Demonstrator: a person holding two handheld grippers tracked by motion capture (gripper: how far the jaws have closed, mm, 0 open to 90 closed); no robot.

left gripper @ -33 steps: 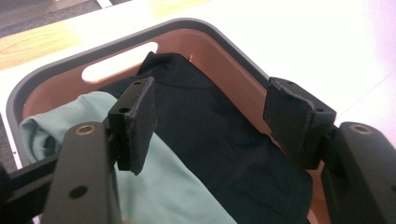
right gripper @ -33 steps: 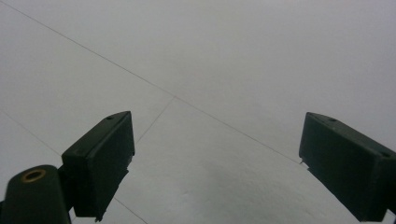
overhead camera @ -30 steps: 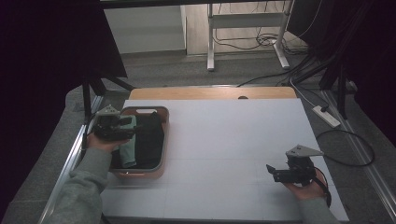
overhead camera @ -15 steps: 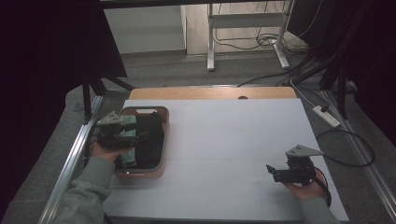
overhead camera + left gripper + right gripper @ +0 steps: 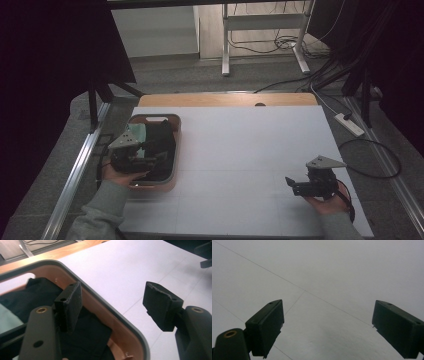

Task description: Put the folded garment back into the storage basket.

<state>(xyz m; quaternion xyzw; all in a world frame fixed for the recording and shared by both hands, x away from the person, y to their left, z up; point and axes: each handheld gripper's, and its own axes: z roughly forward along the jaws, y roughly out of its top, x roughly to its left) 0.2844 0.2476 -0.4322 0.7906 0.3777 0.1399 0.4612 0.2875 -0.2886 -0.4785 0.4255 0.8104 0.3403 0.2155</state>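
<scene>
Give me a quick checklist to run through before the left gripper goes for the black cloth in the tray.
1. Left gripper open: ok, its jaws stand apart with nothing clamped.
2. Left gripper over the tray: not ok, one of its fingers is inside and the other is outside over the table, so the tray's rim runs between them.
3. Black cloth reachable: ok, it lies uncovered in the tray beside a pale green cloth.
4. Right gripper out of the way: ok, open and empty at the table's near right.
5. Tray seated flat: cannot tell.
</scene>
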